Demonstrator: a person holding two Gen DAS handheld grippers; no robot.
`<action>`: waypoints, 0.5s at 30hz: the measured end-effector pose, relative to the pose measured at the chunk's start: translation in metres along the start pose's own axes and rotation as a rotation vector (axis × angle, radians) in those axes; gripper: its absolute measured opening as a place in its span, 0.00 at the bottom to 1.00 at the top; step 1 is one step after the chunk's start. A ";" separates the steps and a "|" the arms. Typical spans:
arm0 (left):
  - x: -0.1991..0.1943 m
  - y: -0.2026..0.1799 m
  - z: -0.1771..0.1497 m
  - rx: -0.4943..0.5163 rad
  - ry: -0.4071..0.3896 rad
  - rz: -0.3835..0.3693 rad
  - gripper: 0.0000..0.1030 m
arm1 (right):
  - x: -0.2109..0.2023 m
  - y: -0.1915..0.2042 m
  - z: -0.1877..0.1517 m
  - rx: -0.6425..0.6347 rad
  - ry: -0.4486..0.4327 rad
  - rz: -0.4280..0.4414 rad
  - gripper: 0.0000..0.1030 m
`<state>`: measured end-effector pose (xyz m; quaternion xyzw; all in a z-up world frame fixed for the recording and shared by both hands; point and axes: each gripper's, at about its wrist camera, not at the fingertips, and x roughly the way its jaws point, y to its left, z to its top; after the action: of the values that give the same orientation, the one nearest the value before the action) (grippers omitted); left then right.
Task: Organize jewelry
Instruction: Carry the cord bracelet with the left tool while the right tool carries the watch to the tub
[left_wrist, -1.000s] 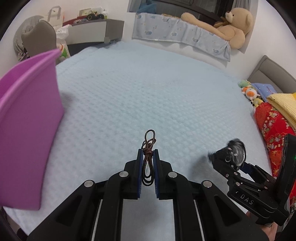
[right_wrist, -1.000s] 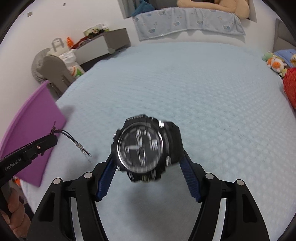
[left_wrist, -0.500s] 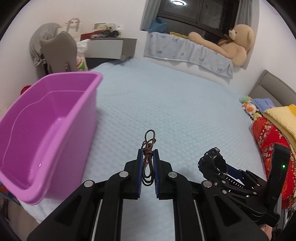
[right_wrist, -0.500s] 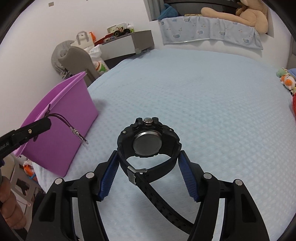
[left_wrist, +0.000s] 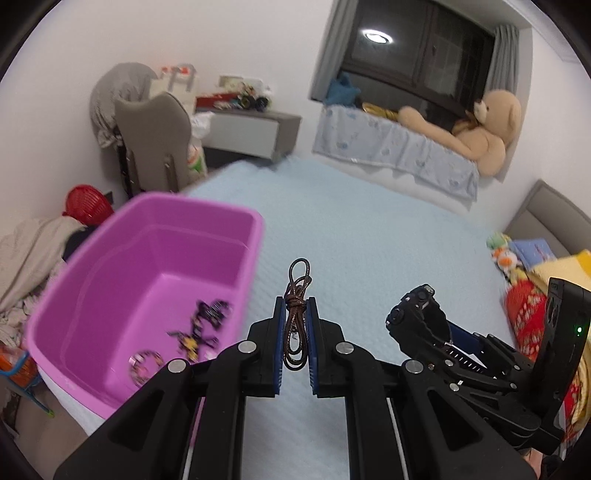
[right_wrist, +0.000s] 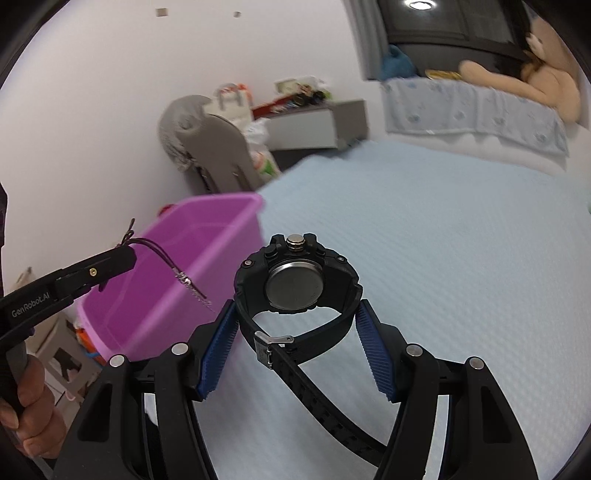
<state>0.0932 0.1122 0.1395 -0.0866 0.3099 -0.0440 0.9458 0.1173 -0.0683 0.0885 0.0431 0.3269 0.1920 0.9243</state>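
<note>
Left tongs (left_wrist: 295, 332) clenched on brown cord necklace (left_wrist: 296, 314), lower centre; right tongs (right_wrist: 295, 332) grasping black watch (right_wrist: 295, 282). Risk: releasing short of purple bin (left_wrist: 147, 258) at left, dropping cord on bed (left_wrist: 369, 240); loose strap snagging rim.

I am working in a home bedroom: a pale blue bed (left_wrist: 369, 236) spreads ahead of the fingers, a teddy bear (left_wrist: 480, 129) lies beyond by the dark window (left_wrist: 417, 59), a grey chair (left_wrist: 155, 136) far left.

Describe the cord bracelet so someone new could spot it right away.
Find the purple bin on the light blue bed. Just right of it, the left gripper pinches a looped brown cord bracelet, thin and braided, unlike the chunky black watch.
</note>
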 end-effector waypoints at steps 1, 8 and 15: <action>-0.003 0.009 0.007 -0.005 -0.010 0.015 0.10 | 0.004 0.009 0.008 -0.014 -0.005 0.017 0.61; 0.000 0.077 0.031 -0.062 -0.007 0.146 0.10 | 0.045 0.070 0.050 -0.093 0.006 0.135 0.61; 0.030 0.147 0.027 -0.153 0.076 0.269 0.10 | 0.114 0.126 0.075 -0.176 0.099 0.224 0.61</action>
<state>0.1381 0.2564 0.1156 -0.1144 0.3567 0.1037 0.9214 0.2041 0.0950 0.1061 -0.0113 0.3469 0.3235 0.8802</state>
